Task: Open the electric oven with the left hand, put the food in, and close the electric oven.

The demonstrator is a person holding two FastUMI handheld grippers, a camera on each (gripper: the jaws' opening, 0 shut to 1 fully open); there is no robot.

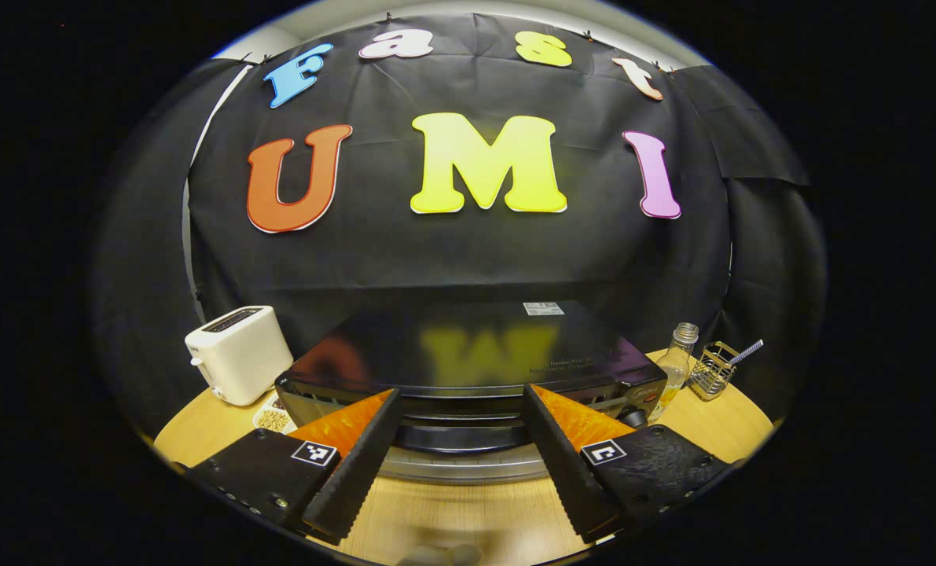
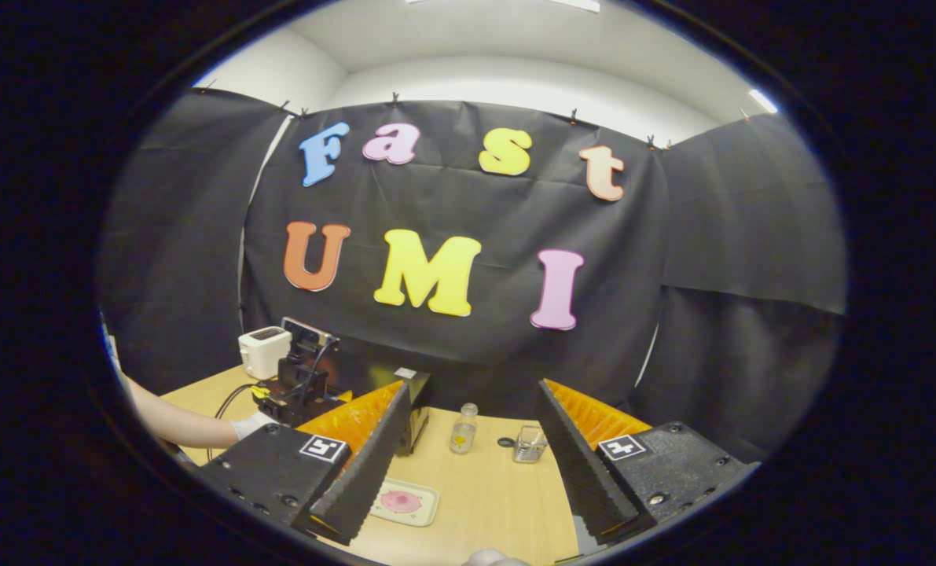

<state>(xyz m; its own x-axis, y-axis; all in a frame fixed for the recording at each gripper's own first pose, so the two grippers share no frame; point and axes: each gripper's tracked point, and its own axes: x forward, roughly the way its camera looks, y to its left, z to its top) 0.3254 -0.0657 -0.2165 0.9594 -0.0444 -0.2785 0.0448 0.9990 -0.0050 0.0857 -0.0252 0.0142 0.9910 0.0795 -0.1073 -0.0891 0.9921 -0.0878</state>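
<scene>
Left gripper view is showing the left tool [image 1: 461, 452] spread apart, blocking the oven [image 1: 468, 369] front. Right gripper view is catching the food tray [image 2: 405, 501] under the right tool [image 2: 468, 464], also spread.

No wording can be made out on the table's things. The electric oven [image 1: 468, 354] carries a pale sticker [image 1: 543, 308] and faint lines of print [image 1: 562, 363] on its top, plus a brand mark [image 1: 640, 391] on its front panel, all too small or blurred to read. The left gripper [image 1: 461, 389] and the right gripper [image 2: 471, 384] each bear two square coded markers [image 1: 314, 453], patterns without letters.
</scene>
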